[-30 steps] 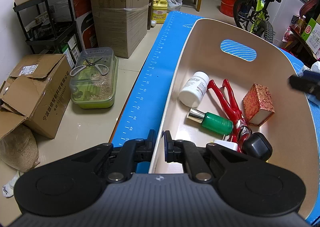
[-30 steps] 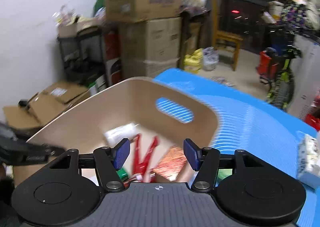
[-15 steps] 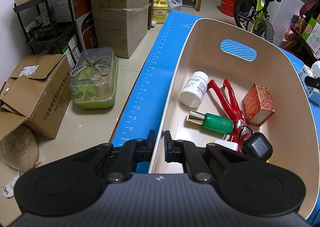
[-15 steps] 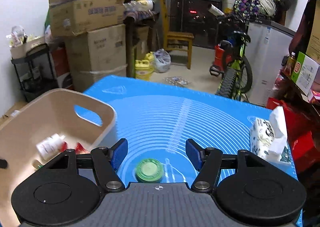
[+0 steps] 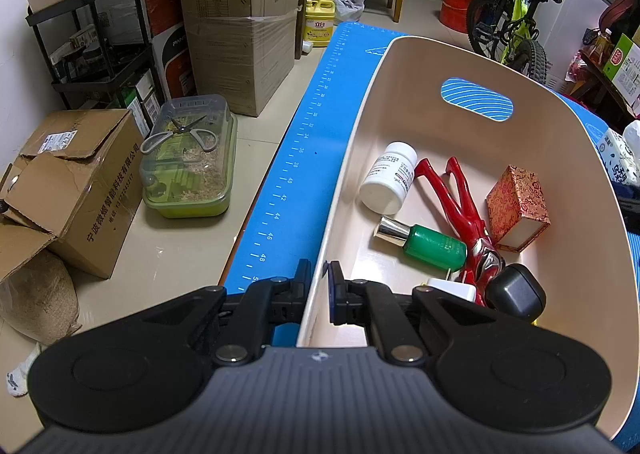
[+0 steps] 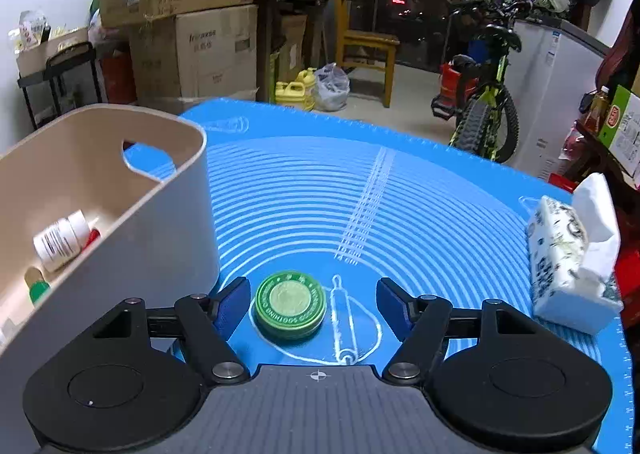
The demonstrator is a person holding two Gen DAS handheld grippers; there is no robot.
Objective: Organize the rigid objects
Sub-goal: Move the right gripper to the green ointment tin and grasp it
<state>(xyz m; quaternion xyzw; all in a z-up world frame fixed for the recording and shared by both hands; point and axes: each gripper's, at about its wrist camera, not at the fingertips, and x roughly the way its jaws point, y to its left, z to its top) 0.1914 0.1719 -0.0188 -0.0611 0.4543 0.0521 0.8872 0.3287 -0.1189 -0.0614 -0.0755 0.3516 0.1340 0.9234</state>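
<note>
One loose item is left on the blue mat: a green round tin (image 6: 290, 310), lying flat on the counter just beside the outer wall of the beige bin (image 5: 592, 189). The right gripper (image 6: 312, 308) has its fingers spread wide, and the tin sits low between them, off-centre and close to the left pad, well clear of the right one. Being round, the tin offers no long axis to line up with, so the coming grasp seems to call only for a small shift leftward before closing. The left gripper (image 5: 316, 286) is clamped on the bin's near wall, one finger outside and one inside, apparently steadying it; the right hand is plainly the nearer to the tin.
</note>
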